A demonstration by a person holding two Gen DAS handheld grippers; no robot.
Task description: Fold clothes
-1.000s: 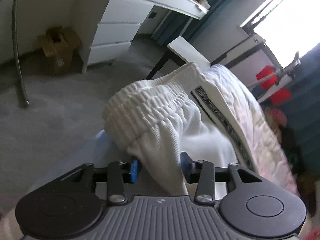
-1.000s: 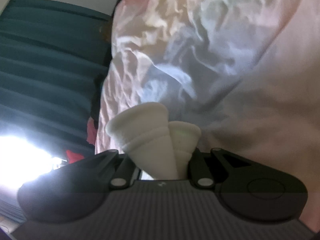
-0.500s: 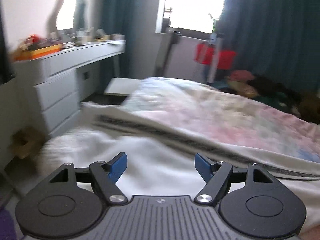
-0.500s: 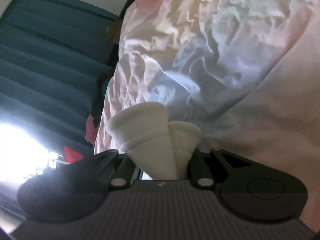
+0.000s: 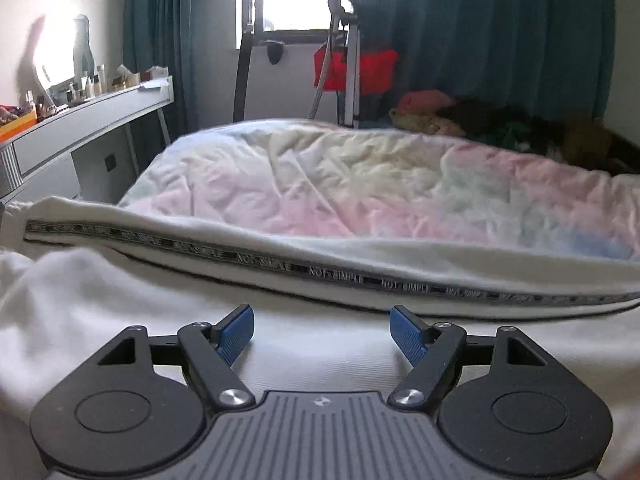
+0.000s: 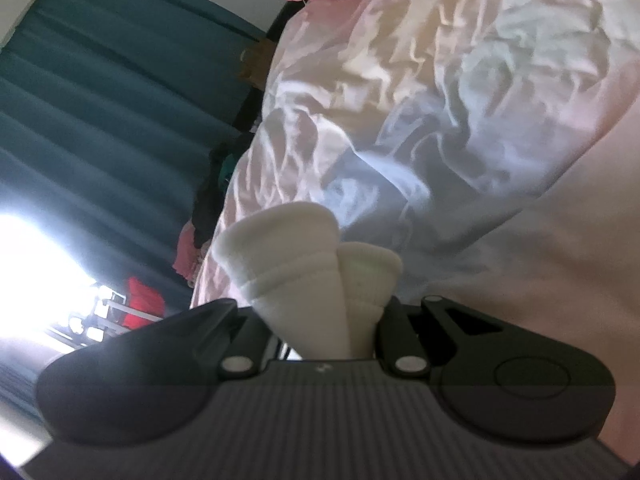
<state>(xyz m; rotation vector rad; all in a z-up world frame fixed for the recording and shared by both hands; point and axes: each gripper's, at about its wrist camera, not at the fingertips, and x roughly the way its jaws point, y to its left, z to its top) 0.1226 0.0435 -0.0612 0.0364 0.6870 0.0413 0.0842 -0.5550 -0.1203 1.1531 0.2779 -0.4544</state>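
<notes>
The left tongs (image 5: 322, 330) stand apart with nothing between the 2 blue pads, hovering low over the white trousers (image 5: 120, 300). The right tongs (image 6: 320, 320) are clamped together on 2 ribbed cuffs (image 6: 288, 256) of the same white cloth, which stick out past the tips like 2 cones.

The trousers are the landmark. They lie stretched along the near edge of the bed (image 5: 360, 184), and the black side stripe (image 5: 280, 266) with its printed lettering runs across them just beyond the left tongs. Beyond the stripe lies the crumpled pastel duvet; behind it are a pile of other clothes (image 5: 460, 116) and teal curtains (image 5: 480, 32). A white table (image 5: 92, 128) with bottles stands to the left of the trousers.

My judgement: the legs appear laid one on the other, cuffs gathered in the right tongs, so a lengthwise fold is in hand or being tidied. To do it well, keep the right grip firm on both cuffs so neither leg slips. The left tongs would best take the cloth near the stripe edge, catching both layers rather than only the top one. Use the stripe as a straightness guide, and keep light tension between the 2 grips so the soft knit does not bunch. The waistband end is out of view, so its alignment cannot be told.
</notes>
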